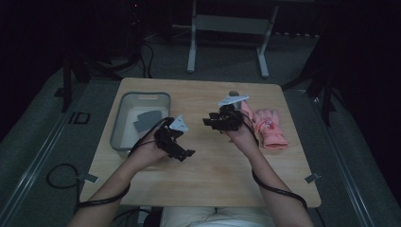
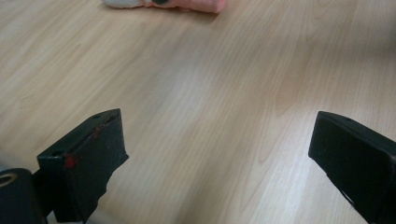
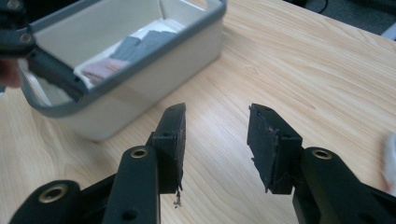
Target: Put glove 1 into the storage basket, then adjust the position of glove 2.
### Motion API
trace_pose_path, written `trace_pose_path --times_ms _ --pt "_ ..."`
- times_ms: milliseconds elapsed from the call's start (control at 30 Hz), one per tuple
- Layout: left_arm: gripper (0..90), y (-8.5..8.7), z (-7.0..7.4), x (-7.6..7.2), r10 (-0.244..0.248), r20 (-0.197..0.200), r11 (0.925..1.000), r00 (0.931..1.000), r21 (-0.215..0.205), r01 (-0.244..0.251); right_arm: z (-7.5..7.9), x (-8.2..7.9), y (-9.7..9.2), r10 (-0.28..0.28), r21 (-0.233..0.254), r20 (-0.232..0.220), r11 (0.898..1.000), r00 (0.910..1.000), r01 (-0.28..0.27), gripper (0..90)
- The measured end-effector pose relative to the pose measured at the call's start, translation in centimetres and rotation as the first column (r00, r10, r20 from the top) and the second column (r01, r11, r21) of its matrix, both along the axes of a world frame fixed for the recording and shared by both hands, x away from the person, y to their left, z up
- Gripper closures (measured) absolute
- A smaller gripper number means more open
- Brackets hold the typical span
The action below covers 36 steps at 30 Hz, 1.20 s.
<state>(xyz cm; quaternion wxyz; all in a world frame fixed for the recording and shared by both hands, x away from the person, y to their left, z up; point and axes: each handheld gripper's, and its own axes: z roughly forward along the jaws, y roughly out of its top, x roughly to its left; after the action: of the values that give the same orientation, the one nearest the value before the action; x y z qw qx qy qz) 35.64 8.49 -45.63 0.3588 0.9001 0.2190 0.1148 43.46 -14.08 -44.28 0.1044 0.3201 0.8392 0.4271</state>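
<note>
Both our grippers, left (image 1: 185, 153) and right (image 1: 211, 122), hang spread and empty between bin (image 1: 119, 124) and pink glove (image 1: 269, 128).

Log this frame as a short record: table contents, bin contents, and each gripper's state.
table: wooden top
bin: grey-rimmed, at the table's left
bin contents: grey glove lying inside
glove: pink, flat on the table at the right, outside the bin
left gripper: open wide, nothing between the jaws, over bare wood beside the bin
right gripper: partly open, empty, beside the pink glove
</note>
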Motion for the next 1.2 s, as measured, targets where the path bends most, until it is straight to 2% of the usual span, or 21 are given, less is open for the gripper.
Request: trace_pose_path --times_ms 100,167,267,367,400,467,567,600,633,700,733,833,967,1067,1133,1200 --pt "3.6 -1.1 -0.8 -0.7 0.000 -0.010 0.9996 0.9999 -0.027 0.000 -0.1 -0.1 -1.3 -0.014 -0.013 0.006 1.000 0.9999 0.014 56.7" --pt "3.7 -1.7 -1.3 -1.1 0.001 -0.001 0.9994 1.0000 -0.035 -0.001 -0.2 -0.2 -2.2 -0.024 -0.022 0.013 0.999 0.9996 0.024 56.8" --pt "4.3 -2.4 -2.1 -1.8 -0.017 0.041 0.9998 0.9990 -0.006 0.017 -0.4 -0.3 -3.6 -0.037 -0.013 0.008 0.999 0.9993 0.037 57.0" --pt "4.3 -2.8 -2.7 -2.2 -0.027 0.031 0.9996 0.9992 0.010 0.027 -0.5 -0.4 -4.5 -0.049 -0.016 0.009 0.999 0.9987 0.049 57.1" --pt "4.3 -3.1 -3.0 -2.4 -0.023 0.043 0.9996 0.9988 0.015 0.023 -0.7 -0.5 -5.4 -0.064 -0.018 0.012 0.998 0.9979 0.064 57.0" --pt "4.3 -3.2 -3.5 -2.7 -0.024 0.033 0.9997 0.9991 0.005 0.024 -0.7 -0.6 -6.0 -0.073 -0.017 0.014 0.997 0.9972 0.073 56.8" --pt "4.3 -3.4 -4.4 -3.1 0.001 0.020 0.9996 0.9998 -0.028 0.000 -0.9 -0.7 -6.9 -0.076 -0.034 0.039 0.996 0.9964 0.077 56.7" --pt "4.3 -3.4 -4.4 -3.1 0.001 0.020 0.9996 0.9998 -0.028 0.000 -0.9 -0.7 -6.9 -0.076 -0.034 0.039 0.996 0.9964 0.077 56.7" --pt "4.3 -3.5 -5.1 -3.3 0.007 0.004 0.9993 1.0000 -0.036 -0.007 -1.2 -0.6 -7.4 -0.078 -0.057 0.049 0.995 0.9957 0.081 56.9" --pt "4.3 -3.5 -5.1 -3.3 0.007 0.004 0.9993 1.0000 -0.036 -0.007 -1.3 -0.6 -7.7 -0.077 -0.063 0.051 0.995 0.9957 0.080 57.0" --pt "4.3 -3.6 -6.2 -3.6 0.012 -0.021 0.9987 0.9997 -0.048 -0.013 -1.6 -0.4 -8.3 -0.081 -0.072 0.050 0.994 0.9954 0.085 57.4" --pt "4.3 -3.6 -7.0 -3.9 0.010 -0.018 0.9995 0.9998 -0.028 -0.011 -1.9 0.0 -9.4 -0.105 -0.081 0.050 0.991 0.9932 0.109 58.5" --pt "4.3 -3.4 -7.5 -4.0 0.014 -0.024 0.9994 0.9996 -0.030 -0.014 -2.1 0.5 -10.4 -0.132 -0.095 0.062 0.986 0.9893 0.138 59.8" --pt "4.3 -3.0 -8.2 -4.3 0.030 -0.030 0.9984 0.9991 -0.047 -0.031 -2.1 1.0 -11.1 -0.159 -0.092 0.069 0.982 0.9848 0.165 60.7" --pt "4.3 -2.9 -8.5 -4.6 0.045 -0.010 0.9976 0.9990 -0.053 -0.045 -2.2 1.4 -11.4 -0.182 -0.081 0.075 0.979 0.9804 0.188 61.1" --pt "2.8 -2.8 -8.8 -5.0 0.060 0.042 0.9980 0.9973 -0.024 -0.059 -2.3 1.8 -11.6 -0.198 -0.080 0.083 0.976 0.9767 0.204 61.1"
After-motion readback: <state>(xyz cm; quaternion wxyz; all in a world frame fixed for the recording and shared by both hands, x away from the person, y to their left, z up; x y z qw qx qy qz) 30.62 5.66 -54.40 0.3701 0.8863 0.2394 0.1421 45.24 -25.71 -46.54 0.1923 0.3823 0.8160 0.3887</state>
